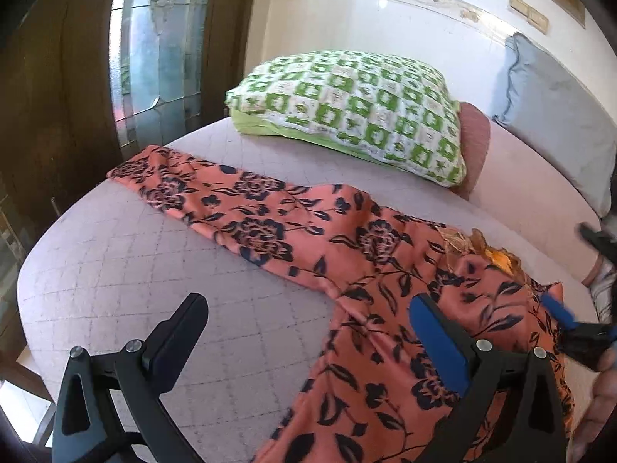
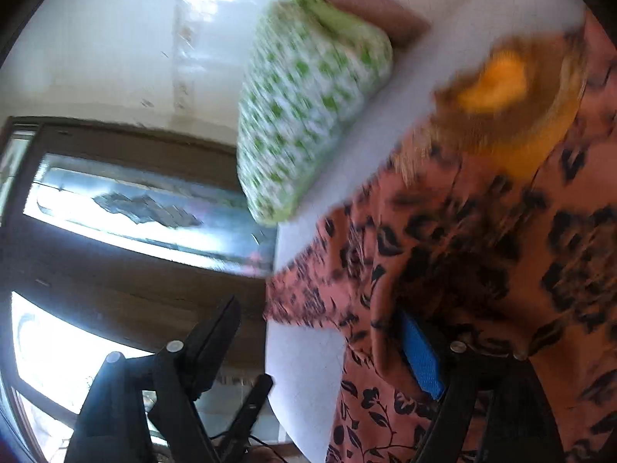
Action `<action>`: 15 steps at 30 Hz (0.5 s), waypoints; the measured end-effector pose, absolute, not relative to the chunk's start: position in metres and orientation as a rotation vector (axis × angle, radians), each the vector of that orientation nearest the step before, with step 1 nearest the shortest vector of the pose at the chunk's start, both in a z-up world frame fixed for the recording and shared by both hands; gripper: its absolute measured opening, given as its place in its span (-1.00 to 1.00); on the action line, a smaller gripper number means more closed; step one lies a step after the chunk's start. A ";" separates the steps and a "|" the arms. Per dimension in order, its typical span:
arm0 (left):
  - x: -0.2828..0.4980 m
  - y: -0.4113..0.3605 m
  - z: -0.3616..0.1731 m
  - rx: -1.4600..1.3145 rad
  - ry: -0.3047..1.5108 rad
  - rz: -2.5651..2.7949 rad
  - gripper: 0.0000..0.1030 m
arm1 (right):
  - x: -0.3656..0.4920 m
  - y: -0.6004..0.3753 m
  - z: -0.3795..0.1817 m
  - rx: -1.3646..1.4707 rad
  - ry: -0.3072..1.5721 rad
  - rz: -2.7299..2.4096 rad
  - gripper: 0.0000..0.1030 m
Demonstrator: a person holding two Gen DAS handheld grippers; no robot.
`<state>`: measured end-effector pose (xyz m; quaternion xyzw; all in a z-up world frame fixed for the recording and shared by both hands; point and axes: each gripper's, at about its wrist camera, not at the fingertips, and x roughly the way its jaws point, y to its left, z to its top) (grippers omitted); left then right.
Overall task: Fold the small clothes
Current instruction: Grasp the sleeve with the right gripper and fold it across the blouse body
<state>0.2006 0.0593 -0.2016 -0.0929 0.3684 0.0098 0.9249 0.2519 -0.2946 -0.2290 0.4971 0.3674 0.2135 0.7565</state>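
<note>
We have both grippers free above the orange, black-flowered cloth garment (image 1: 347, 270) spread flat on the pale quilted bed (image 1: 115, 270).

Our left gripper (image 1: 308, 332) hovers with its 2 fingers wide apart, nothing between them; our right gripper (image 2: 324, 343) is likewise spread, clamping nothing, its blue pad just beside the fabric. We judge the risk is snagging a single layer, so the sleeve drags crooked toward the green-and-white checked pillow (image 1: 347, 115).
</note>
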 end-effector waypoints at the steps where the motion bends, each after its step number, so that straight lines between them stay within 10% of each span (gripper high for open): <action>1: 0.201 0.053 -0.202 -0.181 0.754 0.009 1.00 | 0.246 -0.306 -0.224 1.082 0.778 0.434 0.61; 15: 0.222 -0.113 -0.180 0.124 0.659 -0.210 1.00 | 0.175 -0.446 -0.293 1.197 0.902 -0.036 0.05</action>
